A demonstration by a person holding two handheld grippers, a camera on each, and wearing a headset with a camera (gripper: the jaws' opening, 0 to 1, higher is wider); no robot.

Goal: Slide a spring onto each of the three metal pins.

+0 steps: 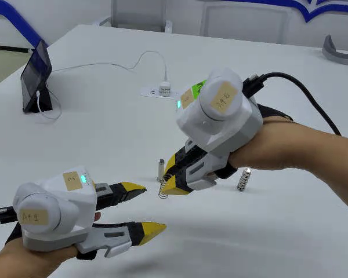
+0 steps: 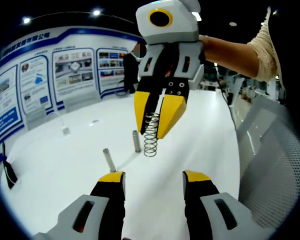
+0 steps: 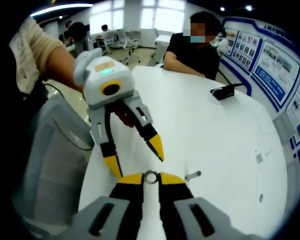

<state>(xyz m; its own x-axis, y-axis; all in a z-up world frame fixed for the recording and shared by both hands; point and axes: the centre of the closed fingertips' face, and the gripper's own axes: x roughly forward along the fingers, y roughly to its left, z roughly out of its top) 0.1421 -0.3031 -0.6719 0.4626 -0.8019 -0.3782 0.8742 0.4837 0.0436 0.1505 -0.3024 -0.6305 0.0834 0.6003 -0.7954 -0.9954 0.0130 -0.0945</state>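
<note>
My right gripper (image 1: 171, 183) is shut on a small steel spring (image 1: 163, 190) that hangs from its yellow tips just above the white table (image 1: 104, 133). A bare metal pin (image 1: 160, 169) stands upright right behind the spring. Further right, another pin (image 1: 243, 179) carries a spring around it. My left gripper (image 1: 151, 208) is open at the lower left, holding nothing and pointing at the spring. In the left gripper view the held spring (image 2: 150, 145) dangles between the bare pin (image 2: 109, 160) and the sprung pin (image 2: 136, 141). The right gripper view looks down the spring's ring (image 3: 151, 176).
A tablet on a stand (image 1: 35, 75) sits at the far left, with a white cable running to a small charger block (image 1: 164, 88). A grey curved object (image 1: 339, 53) lies at the far right edge. A seated person (image 3: 200, 50) is across the table.
</note>
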